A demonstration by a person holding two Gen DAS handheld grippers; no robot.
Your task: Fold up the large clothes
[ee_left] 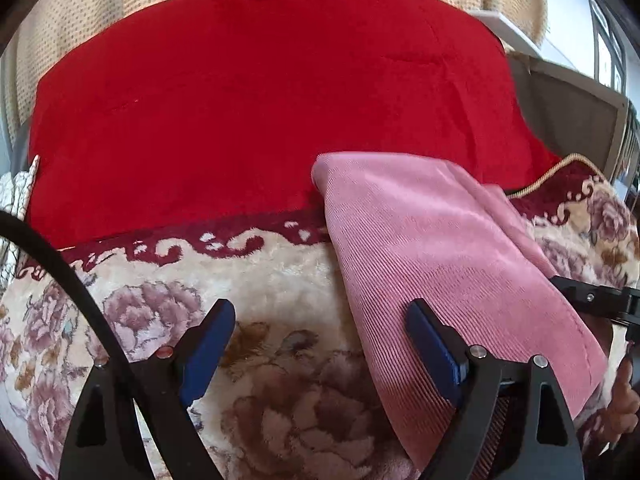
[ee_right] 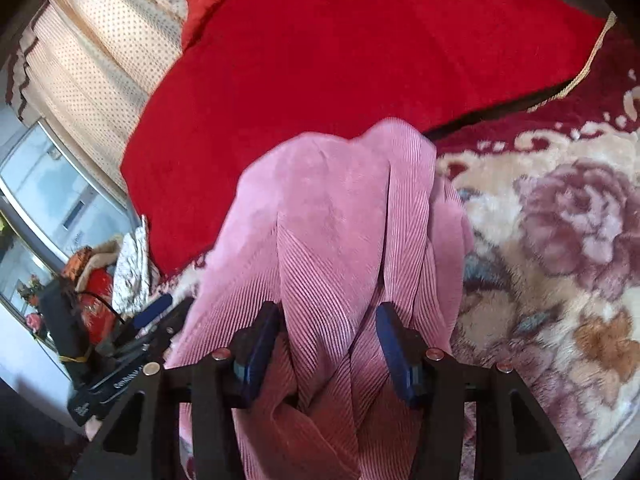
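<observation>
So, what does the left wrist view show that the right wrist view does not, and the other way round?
Only the left wrist view: the left tool open over the floral blanket, with nothing between its fingers, and a grey chair back at the right edge.

Only the right wrist view: bunched folds of the pink garment lying between the fingers of the right tool, and a glass cabinet with red clutter at the left.

Both share: the pink corduroy garment, the red blanket, the floral blanket and the dotted curtain.
</observation>
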